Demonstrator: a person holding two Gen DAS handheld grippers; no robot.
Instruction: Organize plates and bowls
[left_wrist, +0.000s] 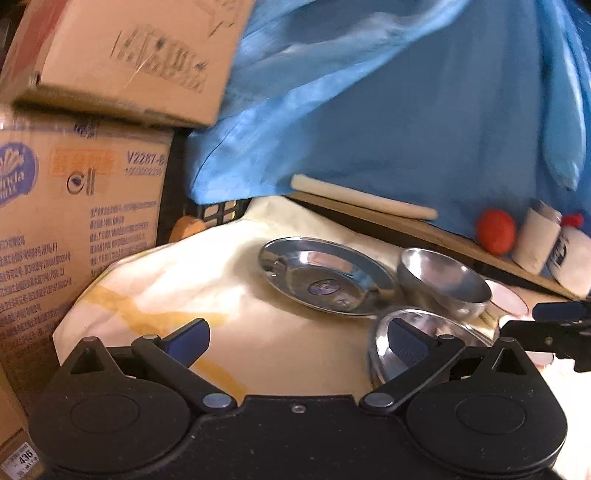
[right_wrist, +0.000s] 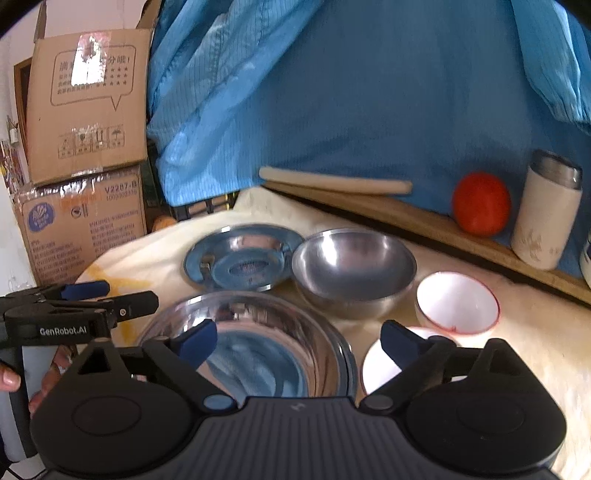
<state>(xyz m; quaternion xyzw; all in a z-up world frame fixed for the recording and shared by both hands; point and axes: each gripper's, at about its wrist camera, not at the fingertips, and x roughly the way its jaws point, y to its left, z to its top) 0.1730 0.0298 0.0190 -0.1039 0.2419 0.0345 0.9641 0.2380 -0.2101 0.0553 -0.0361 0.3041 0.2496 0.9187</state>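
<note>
1. We see both claws held low over a bench draped in a cream cloth (right_wrist: 517, 332), and neither grips anything
2. Our right claw (right_wrist: 299, 341) has its blue-padded jaws spread wide; the wide shallow steel bowl (right_wrist: 258, 354) lies directly ahead of it and just below, its near rim running under the jaws
3. Our left claw (left_wrist: 295, 341) is spread just as wide, and it points at bare cloth; that same shallow steel bowl (left_wrist: 424, 332) sits off to its right, behind the right-hand finger
4. In the right wrist view the left claw (right_wrist: 107, 293) shows at the left edge, side-on, beside the bowl's left rim but apart from it
5. Beyond the shallow bowl the flat round steel plate (right_wrist: 242, 258) lies at the back left, with the deep round steel bowl (right_wrist: 354, 271) just beside it on the right, the rims close or touching
6. The small white bowl with a red rim (right_wrist: 458, 302) stands right of the deep bowl; another white dish (right_wrist: 380, 363) lies partly hidden behind the right claw's finger
7. We judge the right claw nearer and better lined up, since the bowl lies straight ahead; being round, it has no long axis to match, so the rim would have to pass between the jaws
</note>
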